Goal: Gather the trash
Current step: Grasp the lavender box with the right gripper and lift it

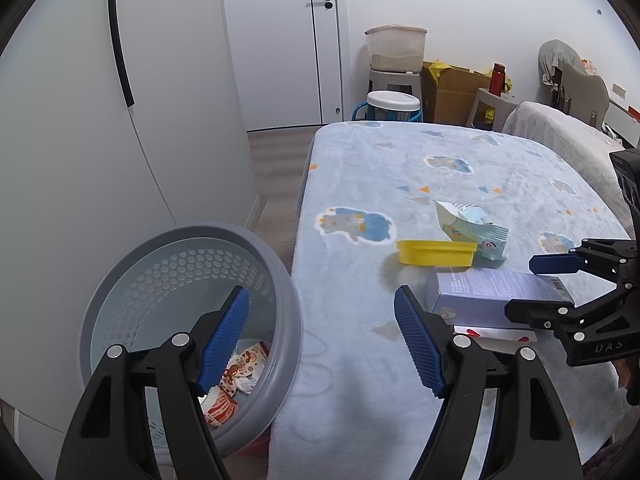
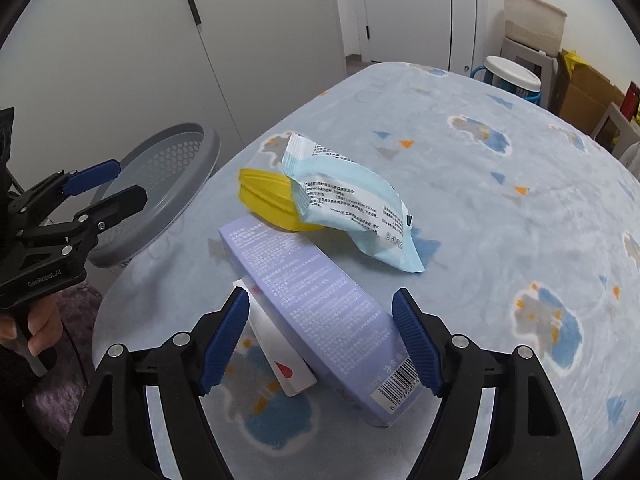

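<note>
A lavender box (image 2: pixel 320 300) lies on the blanket-covered table (image 2: pixel 500 220), on top of a white card with red hearts (image 2: pixel 280 356). My right gripper (image 2: pixel 320 340) is open, its jaws on either side of the box's near end. Behind it lie a yellow lid (image 2: pixel 264 200) and a light-blue wrapper (image 2: pixel 352 204). My left gripper (image 1: pixel 320 344) is open and empty, over the table's left edge beside the grey perforated bin (image 1: pixel 180 280), which holds crumpled wrappers (image 1: pixel 236 376). The box (image 1: pixel 488 296), lid (image 1: pixel 436 252) and wrapper (image 1: pixel 472 232) also show in the left wrist view.
A white wardrobe (image 1: pixel 100 120) stands behind the bin. At the far end are a stool with a storage tub (image 1: pixel 396 48), a white-lidded bucket (image 1: pixel 392 104), cardboard boxes (image 1: pixel 456 88) and a chair (image 1: pixel 580 88). The right gripper (image 1: pixel 560 280) appears at the right of the left wrist view.
</note>
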